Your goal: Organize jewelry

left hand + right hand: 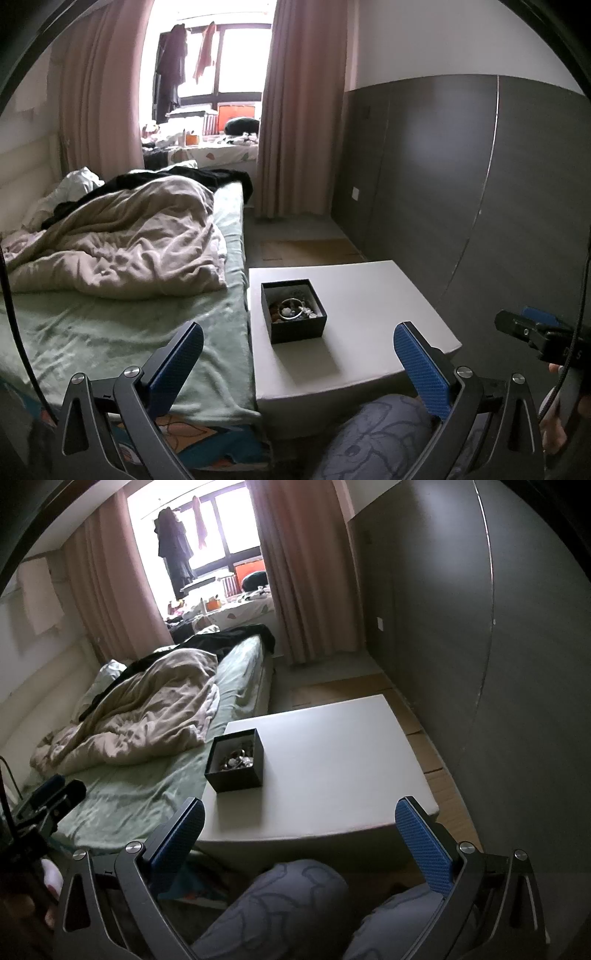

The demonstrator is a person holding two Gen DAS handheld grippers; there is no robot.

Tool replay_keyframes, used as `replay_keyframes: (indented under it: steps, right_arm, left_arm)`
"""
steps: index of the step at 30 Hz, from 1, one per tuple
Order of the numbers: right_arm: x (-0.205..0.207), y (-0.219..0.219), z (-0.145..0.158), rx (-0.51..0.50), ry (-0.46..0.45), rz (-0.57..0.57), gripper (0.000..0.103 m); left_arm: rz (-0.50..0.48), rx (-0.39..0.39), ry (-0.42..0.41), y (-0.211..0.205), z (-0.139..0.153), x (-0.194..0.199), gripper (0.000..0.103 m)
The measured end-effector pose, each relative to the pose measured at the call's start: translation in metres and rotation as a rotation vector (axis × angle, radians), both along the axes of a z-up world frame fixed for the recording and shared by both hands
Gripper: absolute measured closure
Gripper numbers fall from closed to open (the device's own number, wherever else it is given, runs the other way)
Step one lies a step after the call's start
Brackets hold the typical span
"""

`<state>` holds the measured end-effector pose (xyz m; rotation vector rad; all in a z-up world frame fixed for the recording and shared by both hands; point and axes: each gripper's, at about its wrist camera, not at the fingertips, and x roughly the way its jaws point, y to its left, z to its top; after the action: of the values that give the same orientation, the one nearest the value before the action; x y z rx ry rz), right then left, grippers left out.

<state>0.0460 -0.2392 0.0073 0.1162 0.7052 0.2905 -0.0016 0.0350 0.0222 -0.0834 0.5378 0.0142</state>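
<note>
Ahead, both claws spread wide, gripping nothing.
Left wrist view: left gripper hangs short of the black jewelry box on the white table. Right wrist view: right gripper likewise gapes; the box sits near the table's bed-side edge.

the left gripper hangs with its blue-padded fingers spread wide, gripping nothing; the right gripper is likewise wide apart and empty, and both point forward above the person's knees
</note>
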Motion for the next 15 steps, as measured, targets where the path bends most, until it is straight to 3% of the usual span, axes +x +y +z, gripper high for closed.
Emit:
replay_keyframes:
  steps: [15]
  right_arm:
    - [-0.0006, 0.0023, 0.0016, 0.003, -0.007, 0.0, 0.0]
  left_arm:
    - [0.001, -0.002, 0.0, 0.0022, -0.0005, -0.001, 0.0]
